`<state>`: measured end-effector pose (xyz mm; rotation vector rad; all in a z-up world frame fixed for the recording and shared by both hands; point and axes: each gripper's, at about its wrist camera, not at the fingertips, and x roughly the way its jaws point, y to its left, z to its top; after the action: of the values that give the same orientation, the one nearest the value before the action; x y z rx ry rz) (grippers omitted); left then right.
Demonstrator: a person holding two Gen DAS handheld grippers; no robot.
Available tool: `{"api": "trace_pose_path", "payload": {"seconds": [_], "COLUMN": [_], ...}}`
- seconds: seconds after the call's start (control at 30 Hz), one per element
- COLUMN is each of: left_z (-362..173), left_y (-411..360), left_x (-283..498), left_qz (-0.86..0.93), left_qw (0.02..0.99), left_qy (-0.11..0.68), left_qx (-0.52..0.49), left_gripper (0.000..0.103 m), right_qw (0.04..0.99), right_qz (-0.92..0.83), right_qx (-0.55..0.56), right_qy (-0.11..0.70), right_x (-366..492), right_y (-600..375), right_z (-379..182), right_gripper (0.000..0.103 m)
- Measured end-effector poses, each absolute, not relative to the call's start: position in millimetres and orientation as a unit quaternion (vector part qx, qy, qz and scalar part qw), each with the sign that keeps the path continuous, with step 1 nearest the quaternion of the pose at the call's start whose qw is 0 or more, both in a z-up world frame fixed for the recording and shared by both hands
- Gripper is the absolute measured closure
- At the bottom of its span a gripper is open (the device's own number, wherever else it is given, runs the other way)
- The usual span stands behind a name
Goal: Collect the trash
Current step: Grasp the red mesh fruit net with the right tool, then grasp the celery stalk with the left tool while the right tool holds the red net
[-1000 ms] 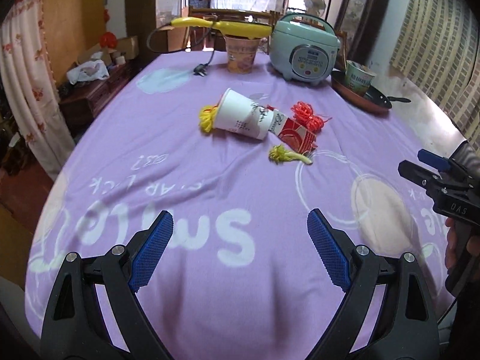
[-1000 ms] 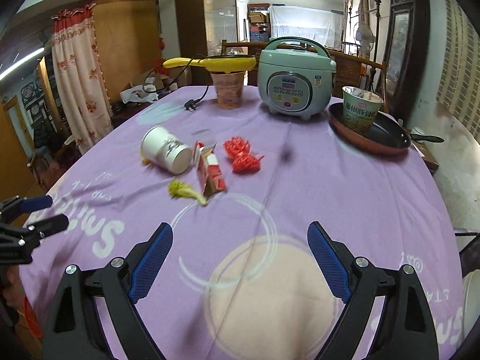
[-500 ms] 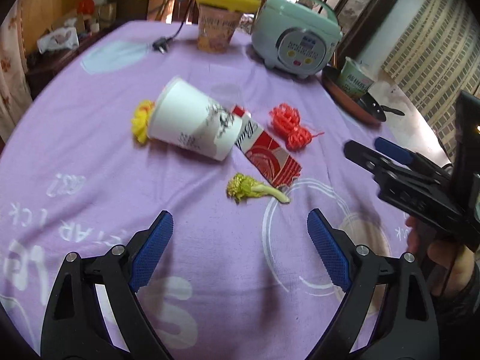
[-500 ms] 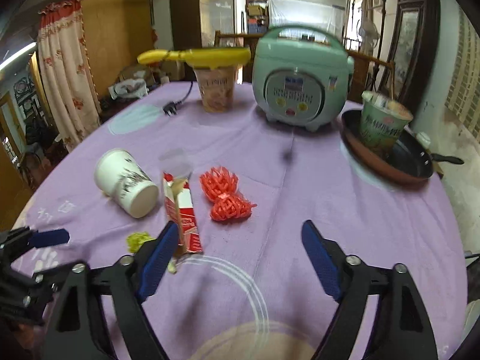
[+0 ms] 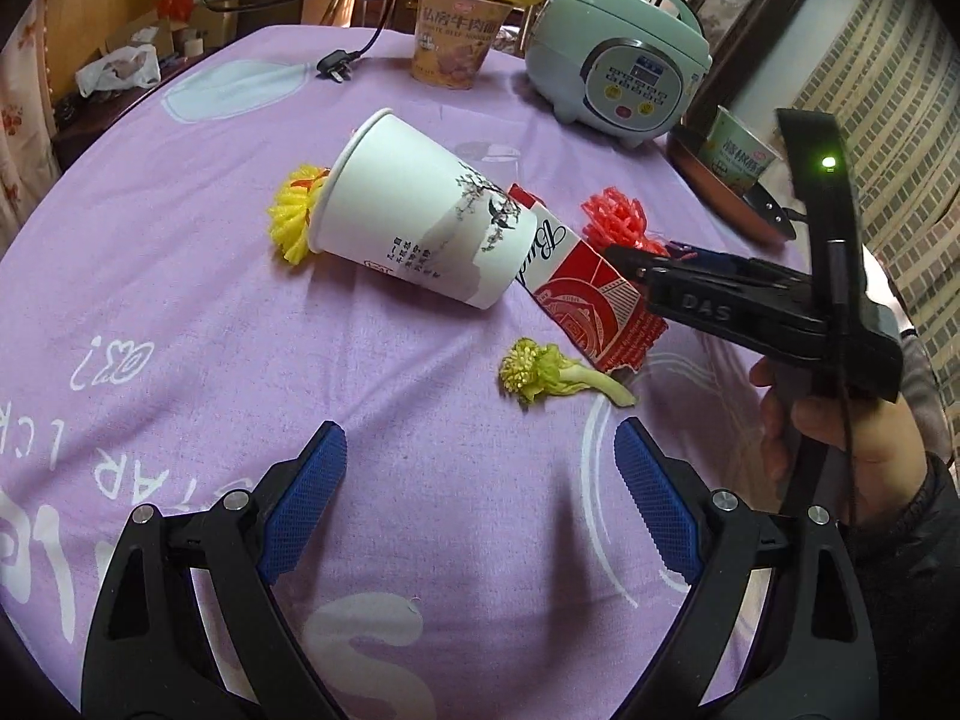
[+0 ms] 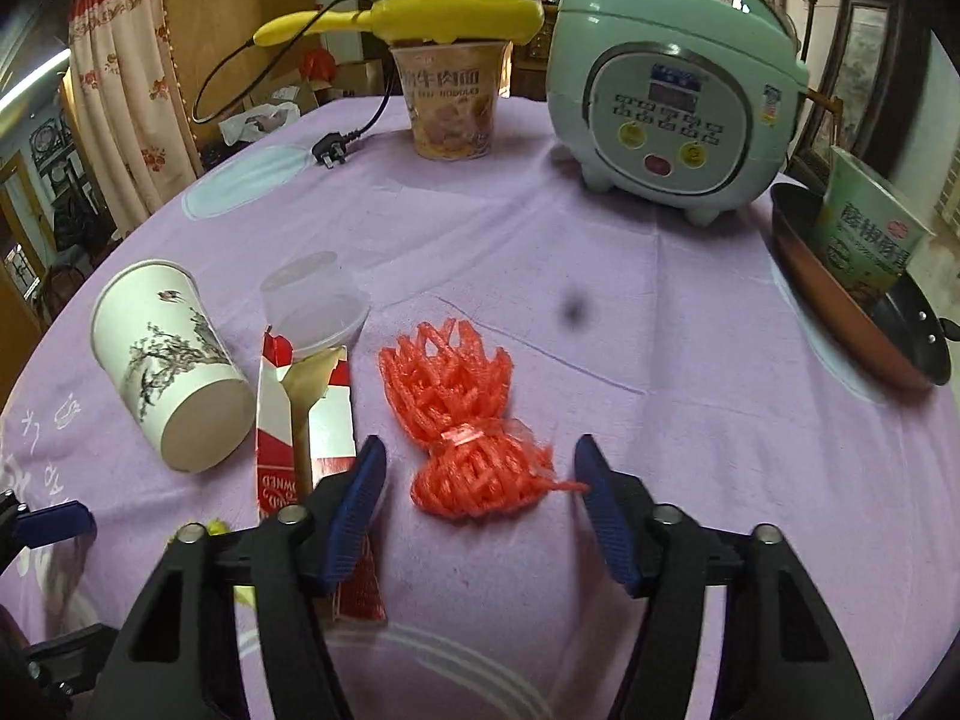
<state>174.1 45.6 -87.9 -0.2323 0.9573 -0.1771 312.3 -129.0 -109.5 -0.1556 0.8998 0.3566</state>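
The right claw (image 6: 480, 480) stands apart, empty, its blue pads flanking the red foam-net bundle (image 6: 465, 420) lying on the purple cloth-covered table (image 6: 660, 360). Just left of it lies a flattened red-and-white carton (image 6: 312, 438) printed "Bud…", then a tipped white paper cup with an ink-painted branch (image 6: 171, 378). Beyond stands a mint-green rice cooker (image 6: 672, 102). The left claw (image 5: 480, 468) is also apart and empty, low over the table; just ahead lies a yellow-green vegetable scrap (image 5: 552, 375), farther off a yellow foam net (image 5: 294, 216). "DAS" is moulded on the right claw's body.
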Motion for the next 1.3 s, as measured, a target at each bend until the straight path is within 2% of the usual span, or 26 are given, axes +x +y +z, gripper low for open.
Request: {"api": "trace_pose_path", "payload": {"seconds": [0.1,0.2,0.5,0.77,1.0,1.17,1.3], "left_z": [-89,-92,-89,-87,-107,-109,-106], "left_y": [47,48,33,0,-3,-12,-20], "left_x": [174,176,179,201,225,228,227], "left_qz": [-0.083,-0.079,-0.061,-0.086,-0.111,-0.115,-0.128], "left_qw": [0.876,0.875,0.875,0.876,0.856,0.859,0.859], "left_qy": [0.461,0.463,0.474,0.473,0.501,0.492,0.486], "left_qx": [-0.113,-0.115,-0.08,0.034,0.06,0.085,0.096], "left_gripper": [0.015,0.015,0.015,0.016,0.034,0.036,0.054], "right_qw": [0.878,0.88,0.891,0.888,0.881,0.882,0.881], "right_qz": [0.166,0.162,0.166,0.179,0.208,0.223,0.228], "right_qx": [-0.067,-0.041,0.016,0.043,0.058,0.06,0.06], "right_qy": [0.444,0.444,0.422,0.421,0.422,0.411,0.41], "right_x": [318,316,271,246,242,238,236], "right_y": [-128,-135,-175,-200,-206,-204,-203], "right_z": [-116,-112,-90,-98,-96,-88,-87], "right_gripper": [0.067,0.072,0.072,0.072,0.072,0.072,0.072]}}
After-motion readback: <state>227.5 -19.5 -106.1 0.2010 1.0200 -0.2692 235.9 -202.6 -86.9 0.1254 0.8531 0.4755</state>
